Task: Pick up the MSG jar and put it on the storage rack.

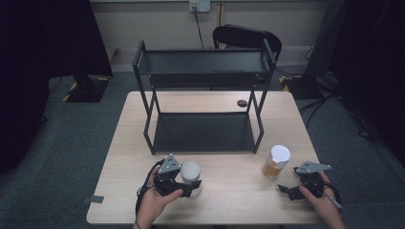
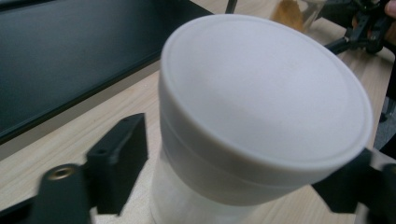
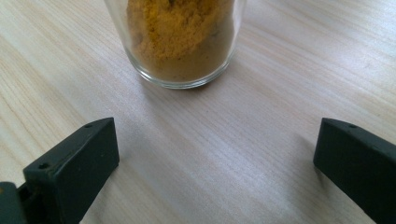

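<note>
A jar with a white lid (image 1: 191,172) (image 2: 261,93) stands near the table's front left. My left gripper (image 1: 191,184) (image 2: 233,186) is around its body just under the lid, one black pad on each side and pressing on it. A glass jar of orange powder (image 1: 276,162) (image 3: 182,42), also white-lidded, stands at the front right. My right gripper (image 1: 290,179) (image 3: 215,158) rests low on the table just to the right of that jar, open wide, with bare wood between its jaws and the jar a little beyond the tips.
A black two-tier metal rack (image 1: 203,143) stands on the middle and back of the wooden table (image 1: 234,195). A black chair (image 1: 246,36) sits behind it. In the left gripper view the orange jar (image 2: 294,11) and my right gripper (image 2: 364,23) show farther off.
</note>
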Demonstrator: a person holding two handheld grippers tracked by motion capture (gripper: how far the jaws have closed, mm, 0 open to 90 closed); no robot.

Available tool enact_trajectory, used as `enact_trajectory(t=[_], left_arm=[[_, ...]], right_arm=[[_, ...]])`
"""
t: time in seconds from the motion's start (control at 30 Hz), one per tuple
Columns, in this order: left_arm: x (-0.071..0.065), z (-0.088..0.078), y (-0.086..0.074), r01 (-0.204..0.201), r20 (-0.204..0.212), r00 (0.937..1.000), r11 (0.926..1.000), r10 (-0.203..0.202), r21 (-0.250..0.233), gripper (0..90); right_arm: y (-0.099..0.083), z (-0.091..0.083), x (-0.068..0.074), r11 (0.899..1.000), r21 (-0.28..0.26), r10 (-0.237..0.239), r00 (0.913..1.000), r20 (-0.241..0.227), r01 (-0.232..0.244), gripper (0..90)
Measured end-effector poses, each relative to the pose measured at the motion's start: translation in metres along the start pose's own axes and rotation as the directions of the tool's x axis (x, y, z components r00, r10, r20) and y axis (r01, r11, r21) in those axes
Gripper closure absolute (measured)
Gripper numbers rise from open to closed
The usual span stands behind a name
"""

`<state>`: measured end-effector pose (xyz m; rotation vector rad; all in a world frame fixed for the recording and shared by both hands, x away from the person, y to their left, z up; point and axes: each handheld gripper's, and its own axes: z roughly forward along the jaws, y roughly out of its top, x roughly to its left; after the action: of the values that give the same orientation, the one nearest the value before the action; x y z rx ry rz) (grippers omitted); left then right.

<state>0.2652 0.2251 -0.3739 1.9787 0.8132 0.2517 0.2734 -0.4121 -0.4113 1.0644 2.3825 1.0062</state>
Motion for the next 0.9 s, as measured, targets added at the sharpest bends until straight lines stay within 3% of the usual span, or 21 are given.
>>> enact_trajectory(t=[0.23, 0.37, 0.5, 0.63, 0.9], left_arm=[[-0.002, 0.001, 0.003, -0.013, 0.000, 0.9999, 0.9999, 0.013, 0.005, 28.4], [-0.012, 0.001, 0.011, -0.079, -0.035, 0.9962, 0.9964, 0.080, 0.031, 31.3], [-0.020, 0.001, 0.014, -0.106, -0.065, 0.9920, 0.9935, 0.108, 0.041, 34.2], [-0.025, 0.001, 0.014, -0.111, -0.083, 0.9900, 0.9930, 0.114, 0.040, 34.8], [-0.021, 0.000, 0.017, -0.097, -0.073, 0.9923, 0.9947, 0.100, 0.034, 34.9]], right_arm=[[0.000, 0.000, 0.000, 1.000, 0.000, 0.000, 1.0000, 0.000, 0.000, 0.0], [0.000, 0.000, 0.000, 1.000, 0.000, 0.000, 1.0000, 0.000, 0.000, 0.0], [0.000, 0.000, 0.000, 1.000, 0.000, 0.000, 1.0000, 0.000, 0.000, 0.0], [0.000, 0.000, 0.000, 1.000, 0.000, 0.001, 1.0000, 0.000, -0.001, 0.0], [0.000, 0.000, 0.000, 1.000, 0.000, 0.001, 1.0000, 0.001, -0.001, 0.0]])
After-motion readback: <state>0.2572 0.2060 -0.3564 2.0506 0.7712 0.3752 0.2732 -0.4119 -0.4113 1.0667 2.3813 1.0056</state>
